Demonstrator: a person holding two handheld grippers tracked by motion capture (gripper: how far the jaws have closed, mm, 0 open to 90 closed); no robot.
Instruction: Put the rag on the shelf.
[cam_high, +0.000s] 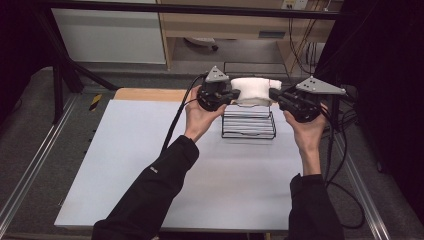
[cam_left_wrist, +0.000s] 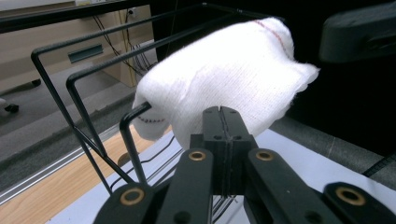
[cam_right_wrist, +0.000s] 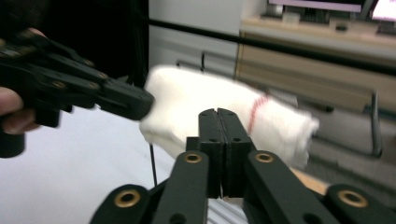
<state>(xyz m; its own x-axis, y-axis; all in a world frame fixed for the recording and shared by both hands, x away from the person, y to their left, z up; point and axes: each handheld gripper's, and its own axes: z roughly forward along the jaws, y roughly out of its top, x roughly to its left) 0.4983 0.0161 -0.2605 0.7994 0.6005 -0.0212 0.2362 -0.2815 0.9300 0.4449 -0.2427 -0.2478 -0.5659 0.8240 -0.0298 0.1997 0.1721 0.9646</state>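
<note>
- The table (cam_high: 150, 165) is covered by a white sheet; a black wire rack (cam_high: 248, 122) stands on it.
- A white cloth (cam_high: 252, 90) is held just above the rack.
- The cloth's left edge is pinched by the left gripper (cam_high: 235, 95), jaws closed.
- Its right edge is pinched by the right gripper (cam_high: 272, 94), jaws closed.

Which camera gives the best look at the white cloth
The left gripper view: the white cloth is close and sharp, its weave and red stitching clear, draped on the wire rack. The right gripper view shows it blurred; the high view shows it small between both grippers.
</note>
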